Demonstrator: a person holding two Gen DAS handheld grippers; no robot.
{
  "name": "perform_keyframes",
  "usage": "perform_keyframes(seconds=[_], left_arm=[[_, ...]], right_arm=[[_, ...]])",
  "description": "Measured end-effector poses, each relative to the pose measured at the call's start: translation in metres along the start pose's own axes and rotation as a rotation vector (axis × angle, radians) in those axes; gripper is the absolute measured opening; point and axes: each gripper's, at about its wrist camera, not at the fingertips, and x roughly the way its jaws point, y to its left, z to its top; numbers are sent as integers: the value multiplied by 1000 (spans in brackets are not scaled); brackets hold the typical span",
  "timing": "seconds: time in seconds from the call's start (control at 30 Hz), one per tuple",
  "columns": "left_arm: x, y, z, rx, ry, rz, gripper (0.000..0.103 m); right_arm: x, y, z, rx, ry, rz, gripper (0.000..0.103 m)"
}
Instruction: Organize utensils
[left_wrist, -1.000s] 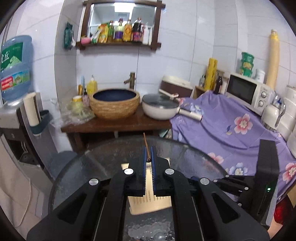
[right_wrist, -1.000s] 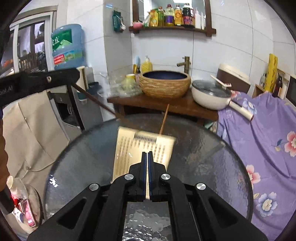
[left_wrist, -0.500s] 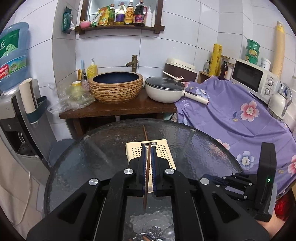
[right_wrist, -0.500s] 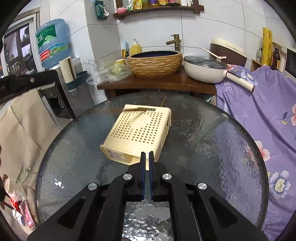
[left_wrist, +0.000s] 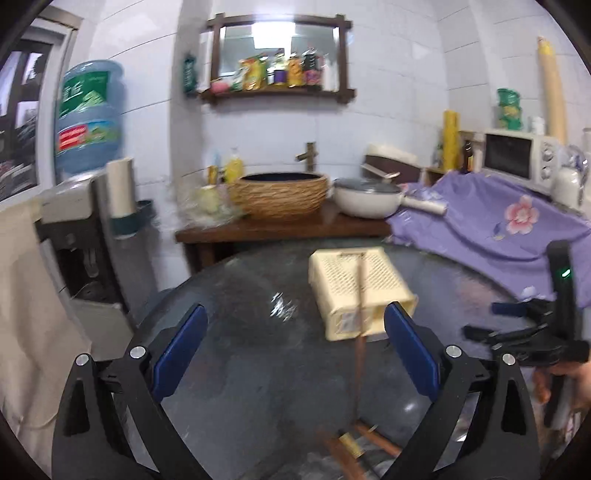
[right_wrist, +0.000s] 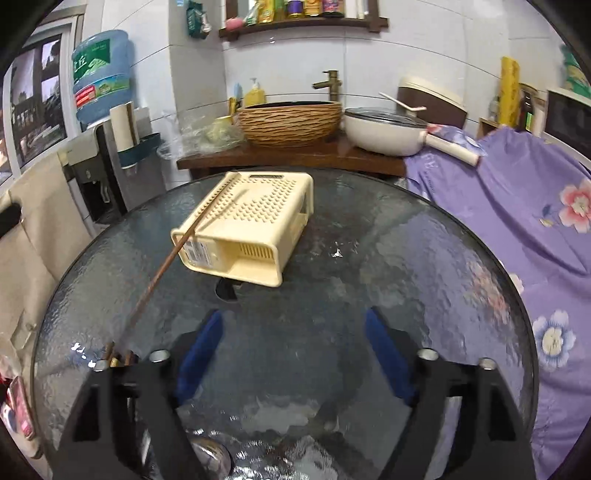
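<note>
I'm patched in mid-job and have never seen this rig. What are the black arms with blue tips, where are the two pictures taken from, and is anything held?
There is no robot arm. A person carries a two-finger gripper in each hand, with a wide-angle camera on each that looks forward along its fingers. One picture is from the left gripper, the other from the right gripper. The blue tips are the finger pads.

Both look down at a round glass table. On it a cream perforated utensil holder lies on its side, with a brown chopstick leaning across it. More utensils lie at the near edge, blurred.

Both grippers' jaws have just been opening and now stand wide. Nothing is between them, so nothing is held.
</note>
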Motion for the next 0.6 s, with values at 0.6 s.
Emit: perform_keyframes(seconds=[0.6], left_arm=[[92, 58, -97, -112, 508, 77, 97]], right_arm=[[44, -23, -39, 73, 209, -96, 98]])
